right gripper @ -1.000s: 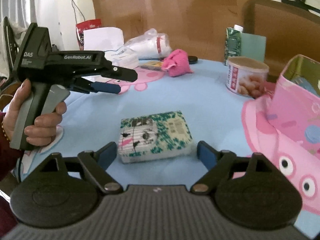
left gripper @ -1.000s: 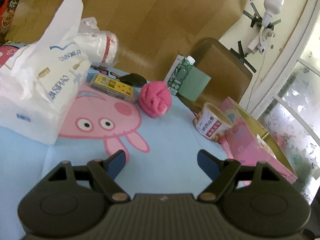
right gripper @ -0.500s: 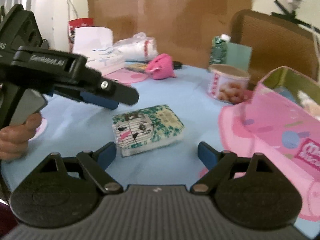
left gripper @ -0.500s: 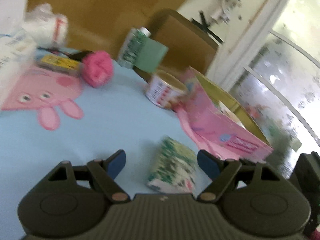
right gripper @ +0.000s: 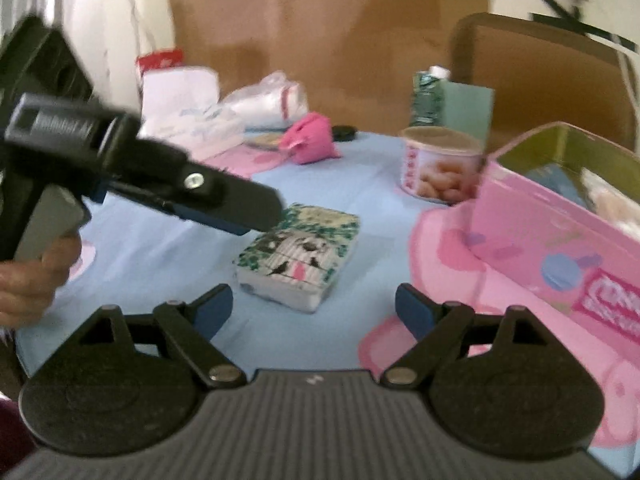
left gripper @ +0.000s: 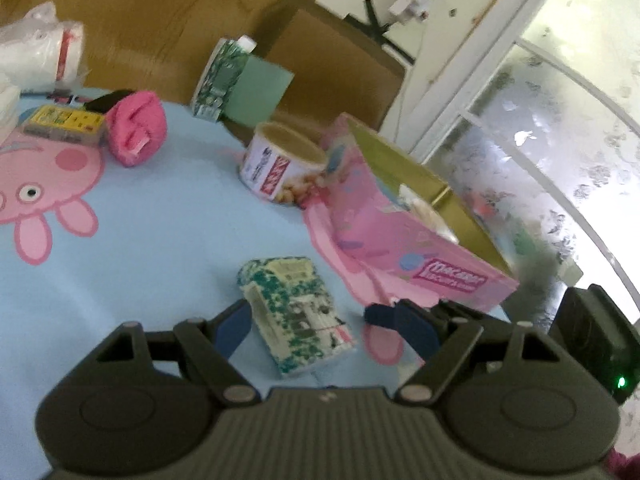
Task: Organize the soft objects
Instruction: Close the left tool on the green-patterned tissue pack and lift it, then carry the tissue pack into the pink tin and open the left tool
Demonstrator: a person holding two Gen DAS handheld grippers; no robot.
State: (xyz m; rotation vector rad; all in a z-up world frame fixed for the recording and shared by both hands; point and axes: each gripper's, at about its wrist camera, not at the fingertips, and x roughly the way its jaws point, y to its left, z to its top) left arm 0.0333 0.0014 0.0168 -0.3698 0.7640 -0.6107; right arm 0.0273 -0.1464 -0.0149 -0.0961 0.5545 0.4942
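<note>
Blue-padded fingers point(left gripper: 236, 326) of the left gripper point(left gripper: 308, 320) were closing around, not yet clamping, a green-patterned soft tissue pack point(left gripper: 294, 308); the right gripper point(right gripper: 314, 306) gaped empty. Pink cardboard box point(left gripper: 420, 260) awaited it.

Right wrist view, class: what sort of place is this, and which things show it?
Probably a home, at a family table. A cartoon pig tablecloth covers it, a snack tub and a pink gift box stand on it, and a chair waits behind.

Daylit, window glare, motion blur
</note>
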